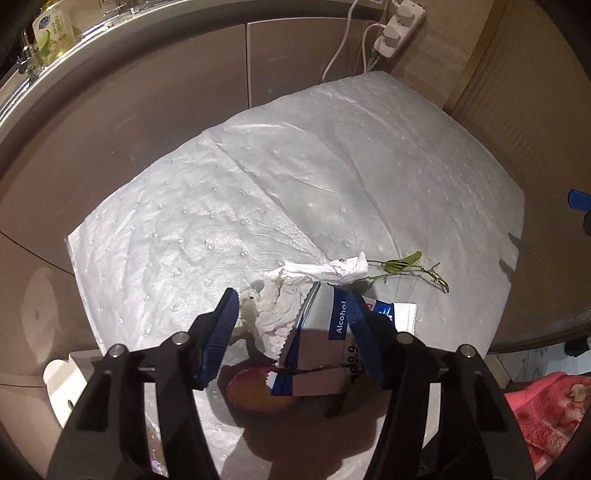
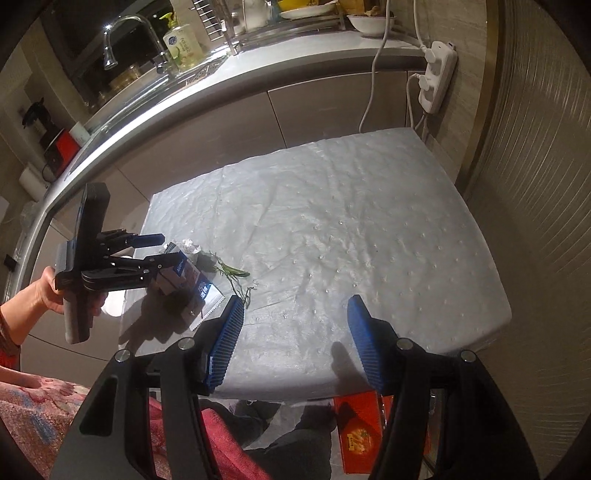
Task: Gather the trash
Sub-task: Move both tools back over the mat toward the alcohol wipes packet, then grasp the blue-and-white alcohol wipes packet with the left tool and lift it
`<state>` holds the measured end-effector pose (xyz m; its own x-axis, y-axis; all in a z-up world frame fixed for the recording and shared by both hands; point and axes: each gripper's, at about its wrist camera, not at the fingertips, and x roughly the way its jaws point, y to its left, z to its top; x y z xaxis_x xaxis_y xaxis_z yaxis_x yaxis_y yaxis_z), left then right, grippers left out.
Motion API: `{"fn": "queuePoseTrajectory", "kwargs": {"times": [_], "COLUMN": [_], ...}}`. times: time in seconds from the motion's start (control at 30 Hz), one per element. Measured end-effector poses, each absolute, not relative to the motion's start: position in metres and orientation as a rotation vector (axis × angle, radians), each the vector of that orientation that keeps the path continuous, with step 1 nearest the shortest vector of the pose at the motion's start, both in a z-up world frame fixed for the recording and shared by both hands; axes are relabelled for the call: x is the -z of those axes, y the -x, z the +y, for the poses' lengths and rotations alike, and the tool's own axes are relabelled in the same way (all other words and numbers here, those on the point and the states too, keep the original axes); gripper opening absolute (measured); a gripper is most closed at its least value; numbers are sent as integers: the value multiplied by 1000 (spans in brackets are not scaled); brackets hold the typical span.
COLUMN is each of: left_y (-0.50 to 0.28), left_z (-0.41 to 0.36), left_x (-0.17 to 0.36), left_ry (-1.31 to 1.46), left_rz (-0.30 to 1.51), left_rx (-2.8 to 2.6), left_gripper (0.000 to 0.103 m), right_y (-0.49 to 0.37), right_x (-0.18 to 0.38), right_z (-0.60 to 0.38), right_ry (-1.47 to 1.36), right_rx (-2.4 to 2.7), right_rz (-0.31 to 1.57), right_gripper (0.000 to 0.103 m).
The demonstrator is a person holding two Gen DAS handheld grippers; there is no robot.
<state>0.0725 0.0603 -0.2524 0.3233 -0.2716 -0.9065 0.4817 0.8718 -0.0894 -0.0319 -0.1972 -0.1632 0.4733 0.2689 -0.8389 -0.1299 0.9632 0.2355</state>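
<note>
A pile of trash lies on the white padded table cover (image 1: 314,177): a crumpled white tissue (image 1: 317,275), a blue-and-white alcohol wipe packet (image 1: 325,347), a brownish peel (image 1: 258,397) under it, and a green stem (image 1: 406,271) to the right. My left gripper (image 1: 291,306) is open, its blue fingers straddling the tissue and packet. In the right wrist view the left gripper (image 2: 164,251) sits over the same pile (image 2: 192,280) at the table's left edge. My right gripper (image 2: 295,306) is open and empty above the table's near edge.
A kitchen counter with sink, faucet (image 2: 122,33) and soap bottle (image 2: 183,44) runs behind. A power strip (image 2: 437,74) with cables hangs on the wall at the back right. A red box (image 2: 364,428) and pink cloth (image 1: 550,410) lie below the table.
</note>
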Motion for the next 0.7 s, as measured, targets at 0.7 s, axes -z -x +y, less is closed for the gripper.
{"fn": "queuePoseTrajectory", "kwargs": {"times": [0.7], "left_y": [-73], "left_z": [63], "left_x": [246], "left_ry": [-213], "left_rz": [1148], "left_rx": [557], "left_gripper": [10], "right_y": [21], "right_x": [171], "right_z": [-196], "right_ry": [-204], "right_rx": [-276], "right_rz": [1055], "right_gripper": [59]}}
